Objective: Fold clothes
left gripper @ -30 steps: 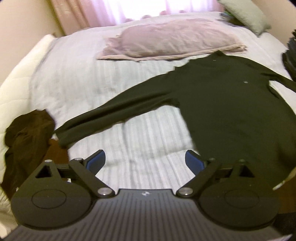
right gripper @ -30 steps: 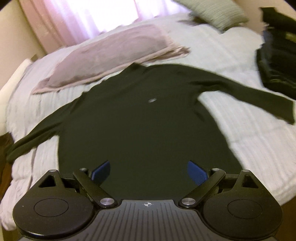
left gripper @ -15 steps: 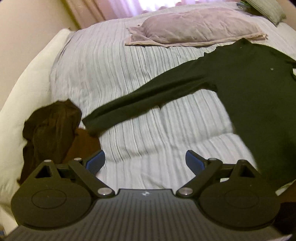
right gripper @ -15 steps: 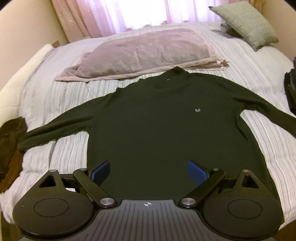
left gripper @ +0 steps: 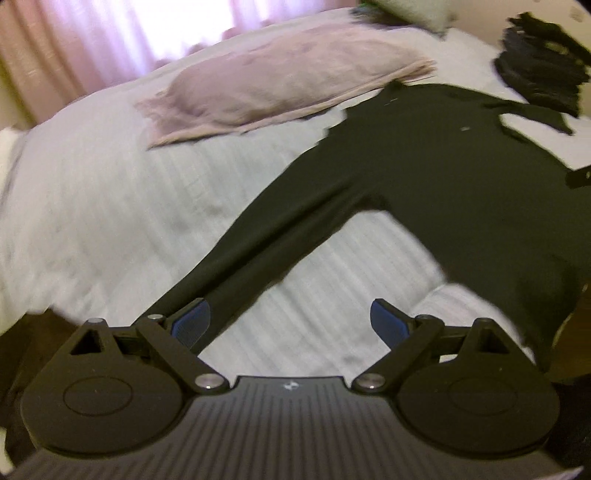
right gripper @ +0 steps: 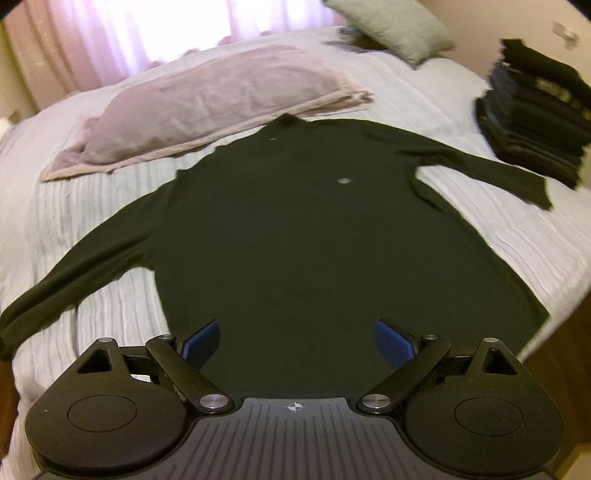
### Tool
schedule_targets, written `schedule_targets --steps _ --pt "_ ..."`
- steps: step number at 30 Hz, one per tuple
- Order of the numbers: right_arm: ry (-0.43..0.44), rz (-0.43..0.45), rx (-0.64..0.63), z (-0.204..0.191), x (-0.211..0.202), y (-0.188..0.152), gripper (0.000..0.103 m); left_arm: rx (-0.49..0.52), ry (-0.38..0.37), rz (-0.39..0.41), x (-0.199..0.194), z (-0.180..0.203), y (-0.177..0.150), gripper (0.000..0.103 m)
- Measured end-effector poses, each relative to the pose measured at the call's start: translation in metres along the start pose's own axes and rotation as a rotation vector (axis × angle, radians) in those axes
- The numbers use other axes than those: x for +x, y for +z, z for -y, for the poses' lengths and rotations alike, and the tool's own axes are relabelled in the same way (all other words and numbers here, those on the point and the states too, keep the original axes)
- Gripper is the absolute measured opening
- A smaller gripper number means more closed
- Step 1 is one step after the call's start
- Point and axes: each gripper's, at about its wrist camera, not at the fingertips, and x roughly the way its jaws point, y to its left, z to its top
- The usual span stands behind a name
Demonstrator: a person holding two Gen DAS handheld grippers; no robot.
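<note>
Left wrist view: left gripper point(left gripper: 290, 325) spread wide, nothing between the blue pads point(left gripper: 192, 324), hanging low over the cuff end of the dark sweater point(left gripper: 461, 192). Sleeve point(left gripper: 266, 236) running diagonally from beside the left pad up to the body, flat on the striped white bedspread point(left gripper: 92, 206). Blurred, mid-swing. Half a second ago aimed further left at the brown garment by the bed edge, sleeve end well ahead of the pads; now swung right, sleeve right at the left pad and only a dark patch point(left gripper: 26, 332) at the lower left edge.

Right wrist view: right gripper point(right gripper: 296, 341) equally wide open, empty, over the sweater's point(right gripper: 295, 240) hem. Sweater laid out face up, both sleeves spread, collar touching the mauve pillow point(right gripper: 207, 99). Camera turned slightly since half a second ago, bringing in the full stack of folded dark clothes point(right gripper: 535, 122) at the right, just beside the right cuff point(right gripper: 532, 184).

Only here: green cushion point(right gripper: 391, 26) whole and both sleeves at once. No containers anywhere. Pink curtains point(right gripper: 92, 40) behind the bed.
</note>
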Motion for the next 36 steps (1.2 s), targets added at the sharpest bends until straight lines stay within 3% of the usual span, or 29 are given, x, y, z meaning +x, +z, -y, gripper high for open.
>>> schedule_targets --steps 4,8,17,21,24,36 --pt "-0.032 -0.002 0.045 0.018 -0.007 -0.005 0.093 -0.011 -0.083 0.018 0.004 0.025 0.019 0.092" --pt "-0.046 -0.012 0.000 0.038 -0.007 -0.001 0.093 -0.029 -0.131 0.019 0.003 0.058 0.036 0.092" --pt "0.024 -0.053 -0.296 0.111 0.009 0.014 0.093 -0.139 -0.076 -0.024 0.010 0.164 0.053 0.092" --pt "0.056 -0.094 -0.363 0.145 0.014 0.011 0.093 -0.229 -0.072 -0.055 0.005 0.219 0.050 0.092" --pt "0.078 -0.120 -0.376 0.162 0.013 0.005 0.093 -0.243 -0.091 -0.090 0.000 0.251 0.044 0.092" --pt "0.117 -0.163 -0.397 0.167 0.010 -0.006 0.093 -0.229 -0.082 -0.106 -0.001 0.289 0.042 0.092"
